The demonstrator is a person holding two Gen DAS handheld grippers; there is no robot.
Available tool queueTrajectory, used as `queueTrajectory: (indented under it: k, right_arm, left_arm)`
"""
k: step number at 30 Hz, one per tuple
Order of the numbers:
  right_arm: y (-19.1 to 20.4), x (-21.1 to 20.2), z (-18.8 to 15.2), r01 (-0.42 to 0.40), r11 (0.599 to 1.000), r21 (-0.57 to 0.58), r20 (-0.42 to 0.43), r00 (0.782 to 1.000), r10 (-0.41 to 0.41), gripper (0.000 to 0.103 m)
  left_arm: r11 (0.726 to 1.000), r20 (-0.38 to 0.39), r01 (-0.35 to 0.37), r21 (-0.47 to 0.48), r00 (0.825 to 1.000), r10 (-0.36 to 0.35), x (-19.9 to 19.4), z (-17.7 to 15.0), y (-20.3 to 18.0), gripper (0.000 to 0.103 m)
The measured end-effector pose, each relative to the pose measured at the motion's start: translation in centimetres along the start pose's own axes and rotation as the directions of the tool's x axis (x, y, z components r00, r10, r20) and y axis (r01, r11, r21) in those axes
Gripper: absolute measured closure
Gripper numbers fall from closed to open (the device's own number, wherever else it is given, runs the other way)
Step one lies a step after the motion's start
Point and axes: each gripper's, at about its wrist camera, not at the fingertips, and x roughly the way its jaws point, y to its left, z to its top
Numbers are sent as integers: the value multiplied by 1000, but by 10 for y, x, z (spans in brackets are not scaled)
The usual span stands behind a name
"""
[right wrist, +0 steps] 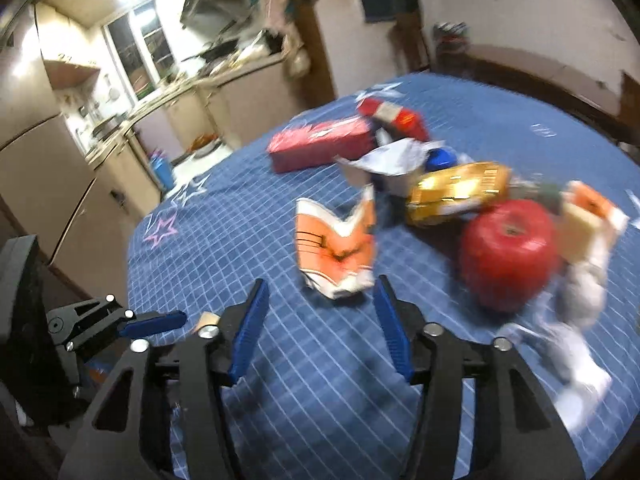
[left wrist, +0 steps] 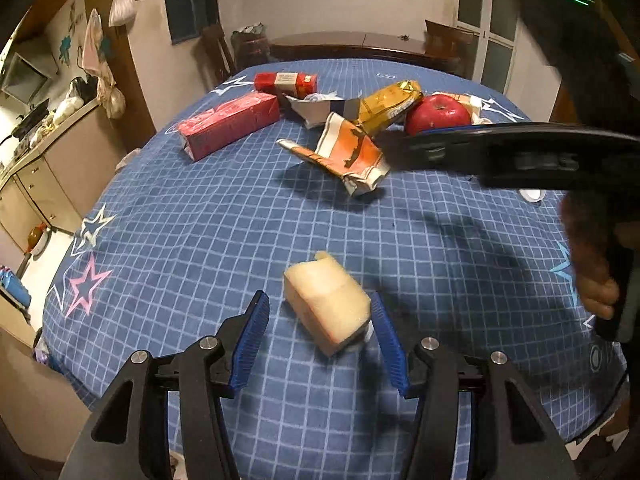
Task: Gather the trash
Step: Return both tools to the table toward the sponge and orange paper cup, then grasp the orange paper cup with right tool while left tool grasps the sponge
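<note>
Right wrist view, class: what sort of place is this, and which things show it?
Most likely a home kitchen-dining room: a kitchen counter crowded with cookware, cabinets under it, and a dining table under a blue checked cloth.

On the worktop (left wrist: 200, 220), a block (left wrist: 326, 304) lies nearest, between the spread pads of the left gripper (left wrist: 320, 320), close by the right-hand pad; whether it touches cannot be told. Farther back a torn carton (left wrist: 340, 156) lies alone, just ahead of the right gripper (right wrist: 318, 312). Behind it stand a long box (left wrist: 228, 124) at left, a wrapped roll (left wrist: 286, 82) behind that, a foil packet (left wrist: 390, 106) in the middle and an apple (left wrist: 438, 114) at right.
</note>
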Motion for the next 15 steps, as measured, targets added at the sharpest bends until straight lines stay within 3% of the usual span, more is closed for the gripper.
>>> queueTrajectory:
  k: [2, 8, 12, 13, 15]
  right_arm:
    - [-2, 15, 6, -1, 1000, -6, -25, 1000, 1, 38]
    - [-7, 44, 19, 31, 999, -32, -101, 994, -34, 37]
    - [-12, 61, 24, 48, 998, -33, -137, 989, -52, 37]
    - [-13, 65, 24, 49, 998, -34, -149, 987, -53, 38]
    - [-15, 70, 23, 29, 999, -16, -162, 986, -32, 50]
  left_arm:
    - [1000, -3, 27, -8, 1000, -27, 5, 1, -2, 49]
    - [994, -7, 98, -47, 995, -98, 14, 1, 1, 49]
    - [983, -11, 164, -77, 986, -165, 20, 2, 5, 57]
    - [980, -11, 182, -84, 983, -184, 21, 1, 6, 60]
    - [972, -10, 213, -94, 977, -215, 23, 2, 8, 64]
